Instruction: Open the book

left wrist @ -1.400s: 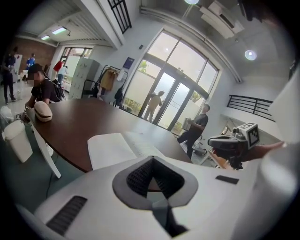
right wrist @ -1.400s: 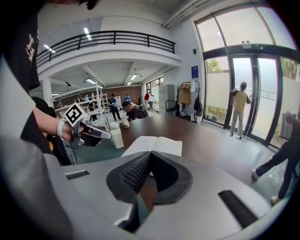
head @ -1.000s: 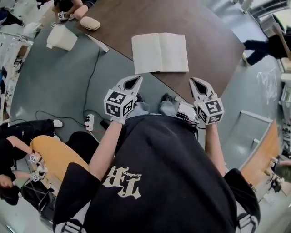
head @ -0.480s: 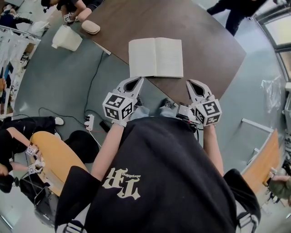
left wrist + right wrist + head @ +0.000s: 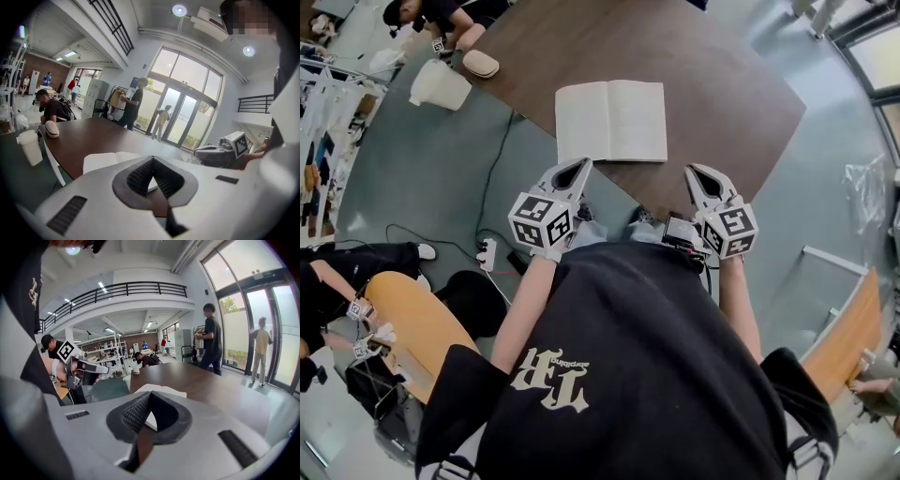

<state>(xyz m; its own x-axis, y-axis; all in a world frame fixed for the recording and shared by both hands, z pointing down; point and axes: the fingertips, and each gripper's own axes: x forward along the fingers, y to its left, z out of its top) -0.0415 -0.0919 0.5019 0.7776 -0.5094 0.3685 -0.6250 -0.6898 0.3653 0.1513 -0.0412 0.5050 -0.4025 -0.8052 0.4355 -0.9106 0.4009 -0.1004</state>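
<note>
Open white-paged book [image 5: 609,120] lying flat on a dark brown wooden table [image 5: 712,66].
Head view: the book sits by the table's near edge, apart from the left gripper [image 5: 584,161] and right gripper [image 5: 692,169]; the black shirt's white gothic print is unreadable. Left gripper view: jaw tips pressed together, nothing between. Right gripper view: likewise clenched, empty.

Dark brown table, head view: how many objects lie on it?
2. An open white paper book lies near the dark brown table's front edge; a beige oval object sits at its far left corner. Beyond the frame, more may be hidden.
</note>
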